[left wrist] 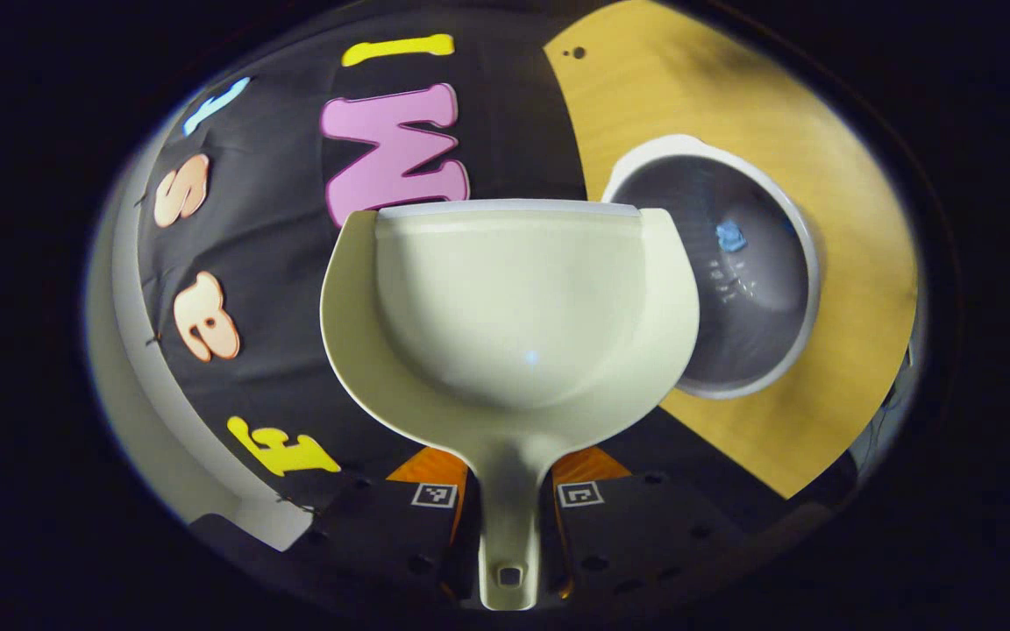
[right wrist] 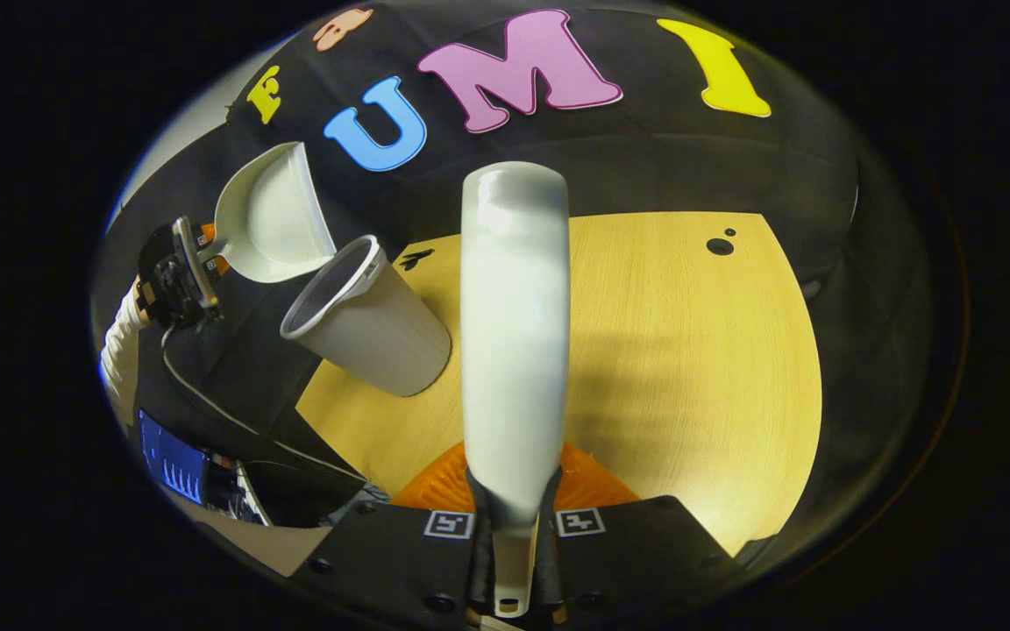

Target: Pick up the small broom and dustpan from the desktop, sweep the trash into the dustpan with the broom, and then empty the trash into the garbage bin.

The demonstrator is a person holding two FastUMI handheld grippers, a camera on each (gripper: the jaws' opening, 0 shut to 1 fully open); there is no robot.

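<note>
Evidently I was emptying: left jaws clamped on the dustpan [left wrist: 514, 307] handle, garbage bin [left wrist: 737, 289] at three o'clock; right jaws clamped the broom [right wrist: 514, 350]. Next, lowering both.

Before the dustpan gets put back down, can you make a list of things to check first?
1. Dustpan empty: ok, its inside looks bare in the left gripper view.
2. Trash in the garbage bin: ok, a small blue scrap lies inside.
3. Left gripper grip: ok, both fingers press on the dustpan handle.
4. Right gripper grip: ok, both fingers clamp the broom handle.
5. Bin upright on the desktop: ok, it stands near the edge.
6. Trash left on the desktop: cannot tell, the broom hides part of it.
</note>
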